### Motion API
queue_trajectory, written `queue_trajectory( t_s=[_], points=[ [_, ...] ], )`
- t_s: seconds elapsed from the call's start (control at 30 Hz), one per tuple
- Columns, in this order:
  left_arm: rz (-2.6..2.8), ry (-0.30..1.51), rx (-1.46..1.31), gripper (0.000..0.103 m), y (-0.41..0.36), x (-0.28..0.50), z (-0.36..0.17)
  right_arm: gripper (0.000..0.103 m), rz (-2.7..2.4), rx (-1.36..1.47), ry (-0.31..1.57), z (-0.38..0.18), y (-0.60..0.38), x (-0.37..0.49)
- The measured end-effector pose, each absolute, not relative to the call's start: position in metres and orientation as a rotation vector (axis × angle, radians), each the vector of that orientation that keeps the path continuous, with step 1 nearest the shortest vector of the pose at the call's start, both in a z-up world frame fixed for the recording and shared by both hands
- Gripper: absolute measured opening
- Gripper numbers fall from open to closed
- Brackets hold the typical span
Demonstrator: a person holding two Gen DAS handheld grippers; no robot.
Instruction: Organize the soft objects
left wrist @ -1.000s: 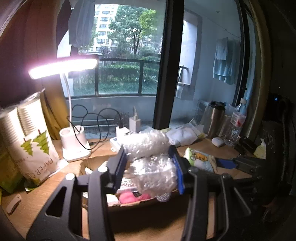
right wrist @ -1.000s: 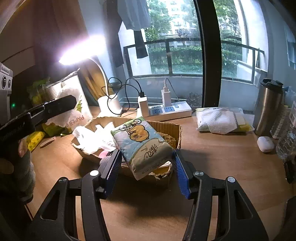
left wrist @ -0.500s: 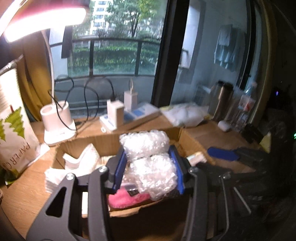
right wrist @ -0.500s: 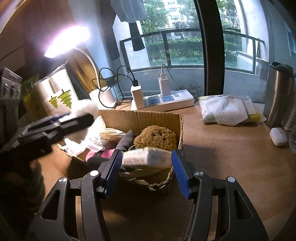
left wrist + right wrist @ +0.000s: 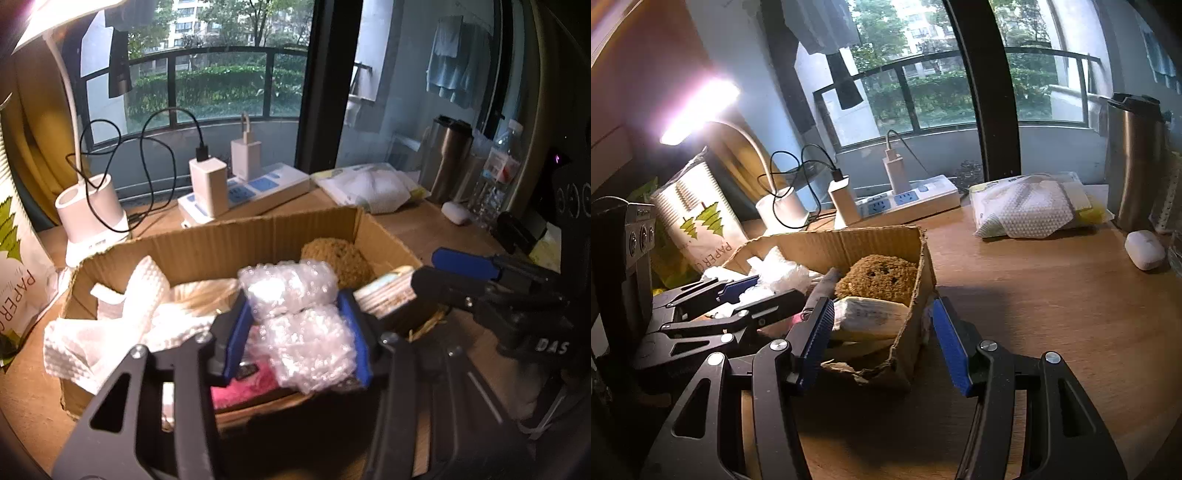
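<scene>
The left gripper (image 5: 297,332) is squeezed tight on a bubble wrap bundle (image 5: 303,321). The bundle hangs over the open cardboard box (image 5: 221,240), near the front wall. It looks long from 12 o'clock to 6 o'clock in the left view, sticking out past the blue pads toward the brown plush toy (image 5: 338,260). Under it lie a pink thing (image 5: 243,387) and a white cloth (image 5: 122,325) at about 9 o'clock.

The right gripper (image 5: 882,339) has its two fingers wide apart and holds nothing. It sits at the box's right front corner, one finger inside the box and one outside. The tissue pack (image 5: 868,319) lies flat in the box between them, below the plush toy.

The left gripper is the one that matters now. The free spot in the box seems to be straight below the bundle. I think the next move is to go down a little and let go. The right gripper is close by at 3 o'clock, so the two could bump.
</scene>
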State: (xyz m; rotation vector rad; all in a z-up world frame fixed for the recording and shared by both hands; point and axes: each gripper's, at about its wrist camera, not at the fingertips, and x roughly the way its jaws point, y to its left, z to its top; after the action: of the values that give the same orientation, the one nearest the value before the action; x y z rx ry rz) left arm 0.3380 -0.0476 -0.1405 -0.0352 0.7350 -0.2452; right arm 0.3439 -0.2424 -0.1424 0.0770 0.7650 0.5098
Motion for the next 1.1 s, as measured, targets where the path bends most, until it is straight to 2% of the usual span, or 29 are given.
queue_trajectory(
  t_s=[0.07, 0.23, 0.3, 0.33, 0.37, 1.1],
  points=[
    [-0.245, 0.742, -0.032, 0.051, -0.049, 0.339, -0.142, 0.070, 0.455, 0.056, 0.787, -0.149, -0.243, 0.349],
    [-0.241, 0.730, -0.019, 0.053, -0.050, 0.335, -0.136, 0.070, 0.382, 0.048, 0.867, -0.163, -0.251, 0.356],
    [-0.245, 0.722, -0.013, 0.061, -0.051, 0.331, -0.132, 0.070, 0.376, 0.042, 0.859, -0.160, -0.252, 0.351],
    [-0.251, 0.717, -0.013, 0.072, -0.052, 0.330, -0.130, 0.070, 0.376, 0.039, 0.853, -0.158, -0.252, 0.349],
    [-0.256, 0.710, -0.015, 0.074, -0.052, 0.328, -0.128, 0.070, 0.376, 0.042, 0.842, -0.154, -0.253, 0.346],
    [-0.252, 0.582, -0.030, 0.075, -0.038, 0.252, -0.074, 0.070, 0.404, -0.003, 0.732, -0.096, -0.240, 0.279]
  ],
)
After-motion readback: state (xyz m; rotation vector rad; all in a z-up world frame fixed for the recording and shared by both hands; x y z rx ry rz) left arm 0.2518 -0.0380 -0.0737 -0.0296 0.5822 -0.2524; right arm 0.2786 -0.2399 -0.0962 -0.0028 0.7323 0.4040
